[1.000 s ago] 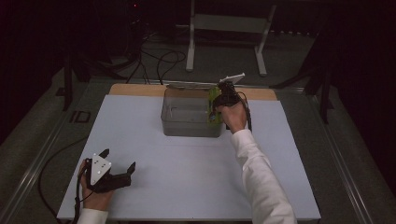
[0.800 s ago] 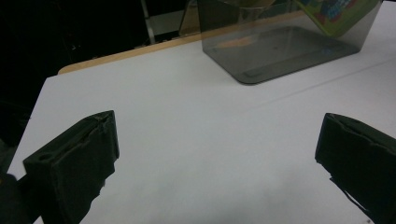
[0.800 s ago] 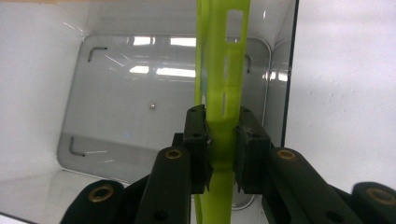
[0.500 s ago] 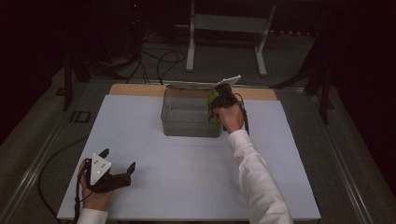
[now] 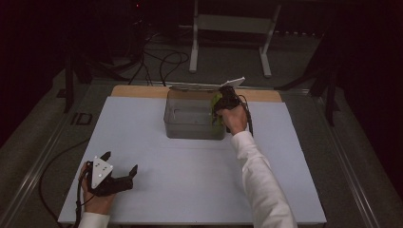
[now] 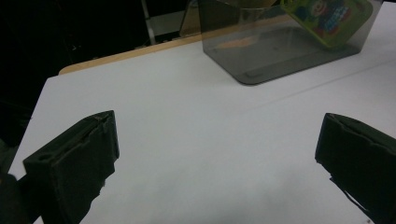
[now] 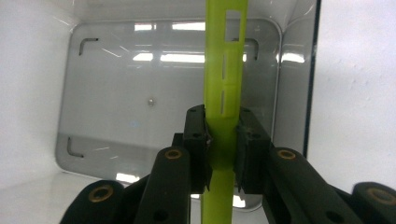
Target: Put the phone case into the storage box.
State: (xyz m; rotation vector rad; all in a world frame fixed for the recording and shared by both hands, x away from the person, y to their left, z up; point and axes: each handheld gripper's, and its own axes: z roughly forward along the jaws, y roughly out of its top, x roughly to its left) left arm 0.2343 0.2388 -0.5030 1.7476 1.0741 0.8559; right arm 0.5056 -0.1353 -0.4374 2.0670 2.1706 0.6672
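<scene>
- Left gripper [image 5: 119, 173], low at the near left corner of the white table [image 5: 157, 190]: jaws spread wide, nothing between them, resting well apart from the work. Best kept parked there, clear of the bin.
- Clear grey bin [image 5: 190, 118] at the far middle of the table, open at the top and standing upright. Bare floor inside, so free room for a clean drop.
- Green packet [image 7: 224, 93] pinched on its thin edge by the right gripper [image 7: 223, 149], hanging down inside the bin's right end. Jaws nearly together, pads pressed flat on both faces.
- Probably the lowering step: ease straight down, keep the packet off the right wall [image 7: 299, 93], let go only once the lower edge meets the floor.
- Then lift straight up, so the jaws clear the rim without tipping the bin.
</scene>
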